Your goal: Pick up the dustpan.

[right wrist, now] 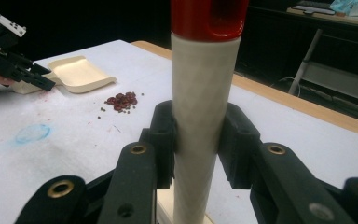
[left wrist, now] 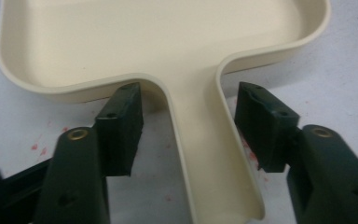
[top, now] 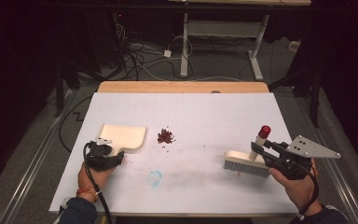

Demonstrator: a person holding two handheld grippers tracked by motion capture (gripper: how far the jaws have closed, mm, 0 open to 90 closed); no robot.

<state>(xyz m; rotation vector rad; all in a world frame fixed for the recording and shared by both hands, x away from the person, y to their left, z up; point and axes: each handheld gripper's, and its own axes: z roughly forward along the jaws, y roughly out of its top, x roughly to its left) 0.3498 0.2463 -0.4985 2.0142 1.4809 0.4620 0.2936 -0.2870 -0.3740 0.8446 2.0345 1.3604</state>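
A cream dustpan [top: 122, 136] lies flat at the table's left, its handle [left wrist: 205, 154] pointing toward the person. My left gripper [left wrist: 189, 93] stands open astride that handle, with a gap on each side of it; it is also at the dustpan's near end [top: 105, 155]. A small pile of dark red crumbs [top: 165, 136] lies right of the dustpan. At the right, a cream brush [top: 244, 162] stands bristles down on the table. My right gripper [right wrist: 198, 126] is shut on its upright, red-capped handle [right wrist: 205, 93].
A white sheet [top: 214, 112] covers the table, with a wooden strip [top: 182, 87] bare at the far edge. A pale blue smear [top: 154, 177] and faint red stains mark the near middle. Beyond the table are cables and a desk frame [top: 223, 32] on the floor.
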